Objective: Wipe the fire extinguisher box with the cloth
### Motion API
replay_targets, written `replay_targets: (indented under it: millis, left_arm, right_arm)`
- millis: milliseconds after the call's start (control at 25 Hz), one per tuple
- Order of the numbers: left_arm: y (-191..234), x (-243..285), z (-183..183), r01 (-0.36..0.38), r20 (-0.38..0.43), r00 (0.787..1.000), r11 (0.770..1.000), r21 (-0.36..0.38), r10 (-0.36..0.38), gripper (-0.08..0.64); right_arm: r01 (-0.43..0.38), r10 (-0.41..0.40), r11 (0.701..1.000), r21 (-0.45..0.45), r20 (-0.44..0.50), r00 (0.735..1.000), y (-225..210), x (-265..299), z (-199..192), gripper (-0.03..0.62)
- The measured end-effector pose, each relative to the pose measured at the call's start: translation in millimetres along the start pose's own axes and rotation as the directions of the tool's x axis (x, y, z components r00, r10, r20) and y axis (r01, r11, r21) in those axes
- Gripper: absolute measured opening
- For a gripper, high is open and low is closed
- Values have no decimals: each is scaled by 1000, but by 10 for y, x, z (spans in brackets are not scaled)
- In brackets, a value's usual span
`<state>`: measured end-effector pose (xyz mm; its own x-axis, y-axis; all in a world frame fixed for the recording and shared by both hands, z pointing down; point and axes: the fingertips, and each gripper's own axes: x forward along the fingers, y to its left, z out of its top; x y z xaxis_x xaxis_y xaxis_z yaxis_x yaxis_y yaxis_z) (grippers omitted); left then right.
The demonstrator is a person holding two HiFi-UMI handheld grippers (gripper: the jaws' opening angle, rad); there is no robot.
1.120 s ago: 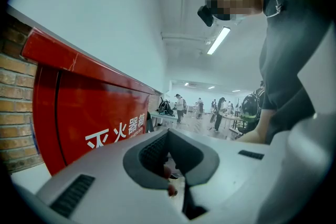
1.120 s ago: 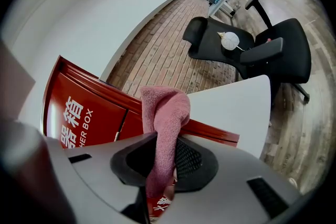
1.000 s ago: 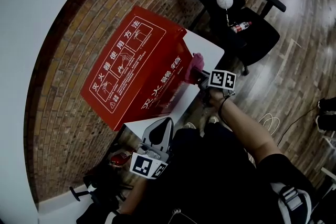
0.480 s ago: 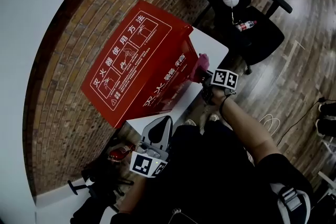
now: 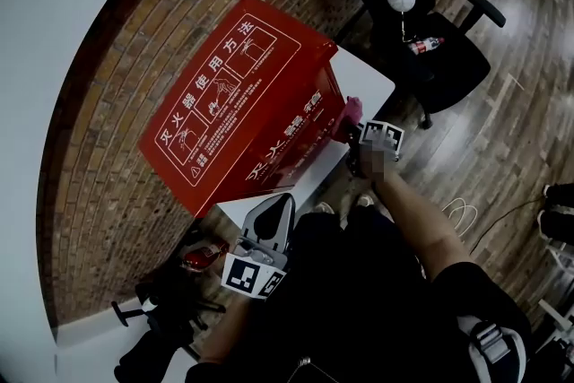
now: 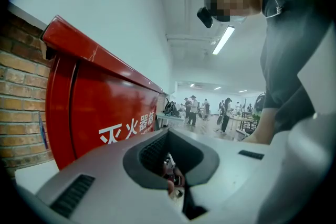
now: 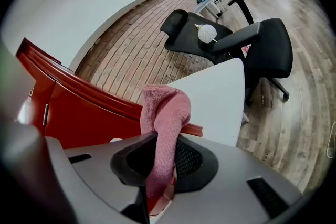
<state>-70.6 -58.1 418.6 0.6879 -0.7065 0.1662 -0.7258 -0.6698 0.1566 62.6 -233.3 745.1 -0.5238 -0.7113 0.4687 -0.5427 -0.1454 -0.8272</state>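
Clearly the wipe is under way. In the head view, the right tongs (image 5: 352, 130) pinch the pink cloth (image 5: 351, 110) at the right end of the red fire extinguisher box (image 5: 238, 108), which stands on the white table (image 5: 372, 83). Compared with 1 second ago, the cloth sits lower on that end. The left tongs (image 5: 274, 211) hang idle near the box's lower corner, as before. Nothing shows which faces are already clean, so I judge the printed top and the long front are still to do. In the left gripper view, the jaws are pressed together on nothing, with the box just beside them. In the right gripper view, the jaws are clamped on the cloth, its fold up against the box's red edge.
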Motion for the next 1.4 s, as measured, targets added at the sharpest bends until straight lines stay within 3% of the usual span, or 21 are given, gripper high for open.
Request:
replay_targets:
  millis: [1000, 1400]
  left_arm:
    - [168, -225, -194, -81, -26, 996, 997, -3, 81, 20]
    - [242, -335, -315, -116, -56, 992, 993, -14, 115, 20]
  right_arm:
    - [146, -146, 989, 2, -43, 988, -570, 301, -225, 84]
    - [215, -225, 973, -85, -127, 966, -800, 407, -371, 84]
